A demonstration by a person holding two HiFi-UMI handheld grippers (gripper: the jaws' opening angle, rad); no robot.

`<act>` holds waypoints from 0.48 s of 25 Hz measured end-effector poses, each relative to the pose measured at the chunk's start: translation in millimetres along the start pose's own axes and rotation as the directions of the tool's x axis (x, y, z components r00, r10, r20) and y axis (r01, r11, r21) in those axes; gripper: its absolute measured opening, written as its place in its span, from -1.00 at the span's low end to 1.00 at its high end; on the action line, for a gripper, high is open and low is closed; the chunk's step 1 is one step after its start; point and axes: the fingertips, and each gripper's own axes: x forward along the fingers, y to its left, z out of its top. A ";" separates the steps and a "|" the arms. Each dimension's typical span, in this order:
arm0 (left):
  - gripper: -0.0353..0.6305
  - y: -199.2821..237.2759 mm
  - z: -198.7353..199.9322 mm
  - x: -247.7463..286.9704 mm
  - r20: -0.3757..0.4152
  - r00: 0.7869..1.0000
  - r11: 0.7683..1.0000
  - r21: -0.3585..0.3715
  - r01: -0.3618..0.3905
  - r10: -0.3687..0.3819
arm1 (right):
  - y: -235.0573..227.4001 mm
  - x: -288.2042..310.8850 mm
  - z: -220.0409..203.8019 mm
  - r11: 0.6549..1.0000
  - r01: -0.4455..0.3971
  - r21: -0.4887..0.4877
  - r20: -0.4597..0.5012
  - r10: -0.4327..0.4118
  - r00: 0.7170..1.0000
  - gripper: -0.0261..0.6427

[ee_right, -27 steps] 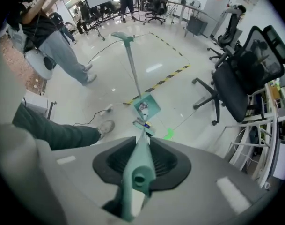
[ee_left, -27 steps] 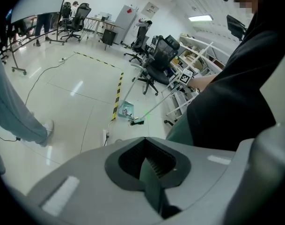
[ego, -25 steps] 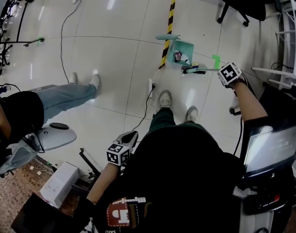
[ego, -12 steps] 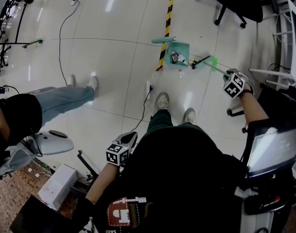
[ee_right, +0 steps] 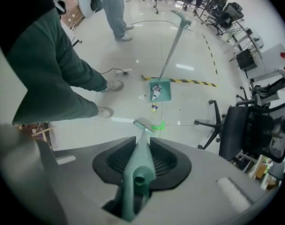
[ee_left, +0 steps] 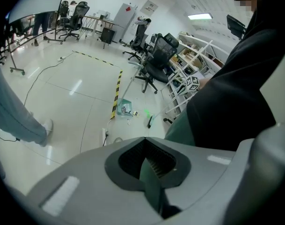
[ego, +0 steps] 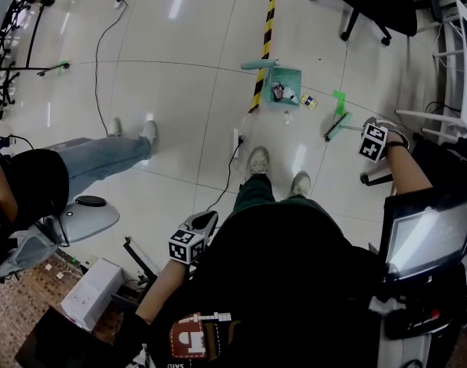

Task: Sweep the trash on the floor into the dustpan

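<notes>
**Two bits of trash are not in the pan yet**

The shiny floor has a teal dustpan on it, just beside the black and yellow striped tape. The pan stands by itself and nobody holds its long handle. That is the big worry. If the broom pushes too hard, I think the pan could slide or tip, and the trash inside it could spill out again.

The right tongs are closed tight on the handle of the green broom. The brush end sits to the right of the pan, apart from the trash. A fast swing from there could flick the bits past the pan and not into it.

The left tongs are down by the person's side, far from the pan. They are pressed together on a dark green strip. I cannot tell what it is.

A cable lies near the person's shoes and could catch the broom.

A yellow and blue piece lies just beside the pan. A tiny clear piece lies in front of it and may slip under the pan's edge.

No brand or words on the pan, broom or trash can be read, and the cube on the right tongs has only black and white squares
</notes>
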 end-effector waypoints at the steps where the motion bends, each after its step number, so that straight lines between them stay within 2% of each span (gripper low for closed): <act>1: -0.88 1.1 -2.2 -2.5 -0.003 1.000 1.000 0.000 -0.009 0.009 | 0.2 8.8 4.1 1.000 0.003 -0.026 -0.021 -0.004 1.000 -0.66; 3: -0.88 5.1 -7.6 -6.5 -0.005 1.000 1.000 -0.003 -0.022 0.022 | -3.9 19.7 23.0 0.999 0.029 -0.045 -0.012 -0.030 0.999 -0.66; 5: -0.88 5.4 -8.8 -11.4 -0.008 1.000 1.000 -0.016 -0.026 0.026 | -14.7 14.5 53.6 0.997 0.073 -0.011 0.068 -0.072 0.995 -0.66; 8: -0.88 8.6 -9.3 -14.6 -0.002 1.000 0.999 -0.027 -0.029 0.029 | -38.2 -12.1 94.4 0.982 0.183 0.039 0.201 -0.188 0.962 -0.66; 10: -0.88 10.3 -9.8 -10.3 -0.002 1.000 0.999 -0.020 -0.026 0.026 | -51.7 -25.9 103.3 0.963 0.268 0.032 0.241 -0.268 0.933 -0.66; 12: -0.88 9.4 -8.4 -4.3 0.001 1.000 1.000 -0.005 -0.020 0.020 | -57.5 -35.3 99.9 0.953 0.304 0.011 0.255 -0.296 0.920 -0.66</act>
